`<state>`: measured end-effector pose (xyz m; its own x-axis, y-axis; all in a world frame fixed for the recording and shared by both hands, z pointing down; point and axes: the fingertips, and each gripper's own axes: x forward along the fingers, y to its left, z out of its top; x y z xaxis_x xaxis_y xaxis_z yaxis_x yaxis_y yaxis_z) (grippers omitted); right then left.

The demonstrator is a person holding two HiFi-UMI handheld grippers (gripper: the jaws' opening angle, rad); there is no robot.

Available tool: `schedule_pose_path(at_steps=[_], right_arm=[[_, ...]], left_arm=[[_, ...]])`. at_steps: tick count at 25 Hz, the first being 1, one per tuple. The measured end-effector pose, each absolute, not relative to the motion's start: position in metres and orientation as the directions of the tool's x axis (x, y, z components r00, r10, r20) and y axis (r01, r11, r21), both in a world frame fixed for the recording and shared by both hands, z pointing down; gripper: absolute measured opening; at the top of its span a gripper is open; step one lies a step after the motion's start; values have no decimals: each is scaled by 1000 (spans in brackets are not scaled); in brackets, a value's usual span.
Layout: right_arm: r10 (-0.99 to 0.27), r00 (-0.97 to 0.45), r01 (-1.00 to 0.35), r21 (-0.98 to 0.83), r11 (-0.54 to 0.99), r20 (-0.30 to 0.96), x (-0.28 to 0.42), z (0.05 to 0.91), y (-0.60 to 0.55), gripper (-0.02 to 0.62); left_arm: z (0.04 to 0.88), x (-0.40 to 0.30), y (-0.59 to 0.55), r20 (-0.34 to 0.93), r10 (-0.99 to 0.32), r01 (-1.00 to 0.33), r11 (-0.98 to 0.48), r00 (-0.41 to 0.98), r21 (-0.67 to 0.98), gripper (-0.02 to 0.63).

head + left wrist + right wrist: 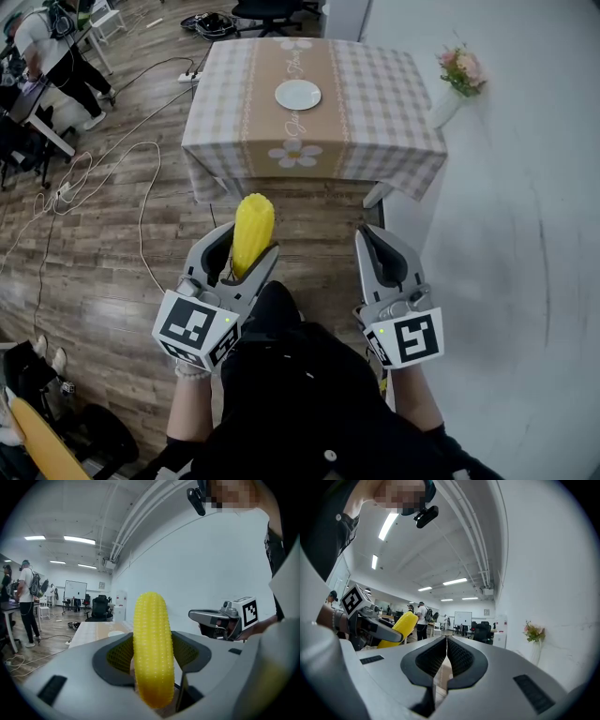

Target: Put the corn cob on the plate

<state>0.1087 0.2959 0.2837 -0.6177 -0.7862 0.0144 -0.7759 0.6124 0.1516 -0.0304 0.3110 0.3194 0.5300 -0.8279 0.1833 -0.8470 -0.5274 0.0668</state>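
Note:
A yellow corn cob [252, 232] stands upright between the jaws of my left gripper [246, 246], which is shut on it; in the left gripper view the corn cob [153, 646] fills the middle of the jaws. My right gripper [370, 236] is shut with nothing in it, its pads pressed together in the right gripper view [446, 654]. The small white plate [298, 94] lies on the checked table [384, 131] well ahead of both grippers. The corn cob [401, 627] also shows at the left of the right gripper view.
A vase of pink flowers [457, 80] stands by the white wall at the table's right. Cables [103, 169] trail over the wooden floor at the left. A person [52, 56] stands at desks at far left. An office chair [272, 13] sits behind the table.

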Motion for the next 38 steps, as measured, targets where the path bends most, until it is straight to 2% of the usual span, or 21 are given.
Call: schedule_pose_path(at_steps=[18, 38], right_arm=[[-788, -615, -778, 143, 611, 20, 102, 286, 263, 41], [-805, -593, -794, 147, 590, 23, 83, 272, 158, 41]], left_arm=[[313, -32, 274, 176, -815, -832, -552, 551, 51, 252], [300, -50, 164, 158, -795, -810, -582, 586, 76, 252]])
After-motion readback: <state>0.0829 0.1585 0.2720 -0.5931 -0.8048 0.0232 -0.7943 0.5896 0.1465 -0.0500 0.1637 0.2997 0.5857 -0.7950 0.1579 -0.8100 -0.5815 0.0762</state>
